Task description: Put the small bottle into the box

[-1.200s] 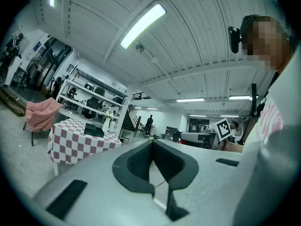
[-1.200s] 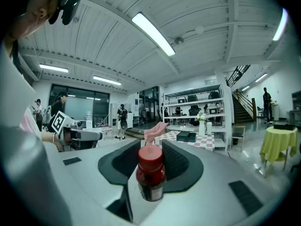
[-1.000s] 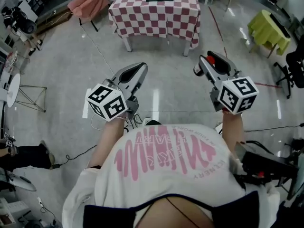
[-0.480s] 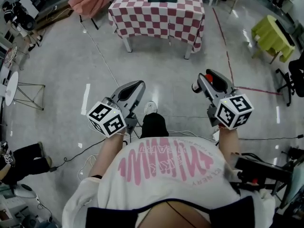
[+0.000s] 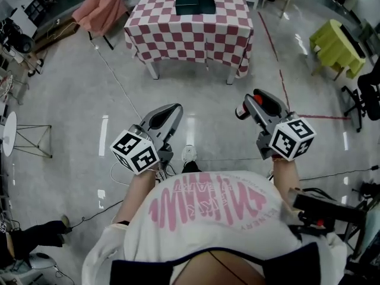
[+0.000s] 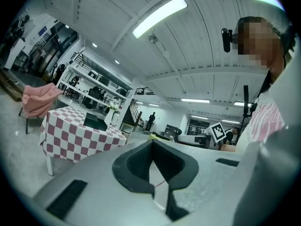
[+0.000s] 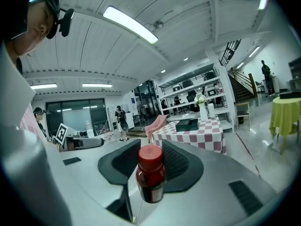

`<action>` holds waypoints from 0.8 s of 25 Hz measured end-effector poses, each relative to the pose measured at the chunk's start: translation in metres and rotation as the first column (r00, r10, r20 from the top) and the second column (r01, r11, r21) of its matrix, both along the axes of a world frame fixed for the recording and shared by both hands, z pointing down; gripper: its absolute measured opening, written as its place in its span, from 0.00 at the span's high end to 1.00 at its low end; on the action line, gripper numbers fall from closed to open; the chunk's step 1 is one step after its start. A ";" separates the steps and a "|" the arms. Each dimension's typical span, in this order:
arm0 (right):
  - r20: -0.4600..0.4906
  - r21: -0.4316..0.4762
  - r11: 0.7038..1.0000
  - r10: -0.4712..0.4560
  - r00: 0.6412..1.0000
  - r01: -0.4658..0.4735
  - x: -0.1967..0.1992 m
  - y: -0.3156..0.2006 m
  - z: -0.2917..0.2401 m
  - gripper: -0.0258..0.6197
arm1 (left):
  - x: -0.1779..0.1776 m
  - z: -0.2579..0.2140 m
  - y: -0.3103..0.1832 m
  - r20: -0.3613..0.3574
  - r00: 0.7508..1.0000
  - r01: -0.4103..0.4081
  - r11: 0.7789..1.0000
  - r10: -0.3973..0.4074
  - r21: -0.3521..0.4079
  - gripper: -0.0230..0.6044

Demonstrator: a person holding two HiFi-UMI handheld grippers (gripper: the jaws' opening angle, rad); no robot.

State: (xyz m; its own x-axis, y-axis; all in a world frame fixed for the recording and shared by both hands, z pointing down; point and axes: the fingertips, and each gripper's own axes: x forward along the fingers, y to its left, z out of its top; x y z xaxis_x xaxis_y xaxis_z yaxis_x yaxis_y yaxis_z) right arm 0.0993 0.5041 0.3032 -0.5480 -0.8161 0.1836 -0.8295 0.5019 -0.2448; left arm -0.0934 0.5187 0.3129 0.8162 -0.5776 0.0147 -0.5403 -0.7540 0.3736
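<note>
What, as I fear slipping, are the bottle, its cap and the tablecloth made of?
Bottle: dark red and glossy with highlights on it; glass or hard plastic, unclear which. Cap: red, smooth, duller; likely plastic. Tablecloth: checked fabric, hanging in folds at the corners.

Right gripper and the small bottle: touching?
Touching. The right gripper view shows the right gripper clamped on the small bottle, pads against both its sides.

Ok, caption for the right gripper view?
Right gripper clamps a small dark red-capped bottle, facing the checkered table bearing a dark box.
</note>
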 end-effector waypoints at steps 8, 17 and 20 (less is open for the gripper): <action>0.014 0.039 0.999 0.000 1.000 0.000 -0.038 -0.112 -0.033 0.74 | -0.038 -0.037 -0.116 0.021 1.000 -0.013 0.998 0.011 0.060 0.95; 0.027 0.078 0.997 -0.012 1.000 0.010 -0.074 -0.196 -0.044 0.74 | -0.062 -0.050 -0.201 0.024 0.999 -0.048 0.993 0.046 0.106 0.95; 0.023 0.076 0.997 -0.018 1.000 0.016 -0.083 -0.215 -0.043 0.74 | -0.067 -0.049 -0.219 0.015 0.998 -0.062 0.992 0.061 0.112 0.95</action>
State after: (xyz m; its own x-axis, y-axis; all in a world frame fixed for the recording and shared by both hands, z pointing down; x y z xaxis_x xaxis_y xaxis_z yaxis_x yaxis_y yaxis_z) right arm 0.0160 0.2888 0.2606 -0.5654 -0.8177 0.1085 -0.8151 0.5337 -0.2253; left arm -0.1606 0.2994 0.2635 0.8503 -0.5250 -0.0375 -0.4957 -0.8226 0.2787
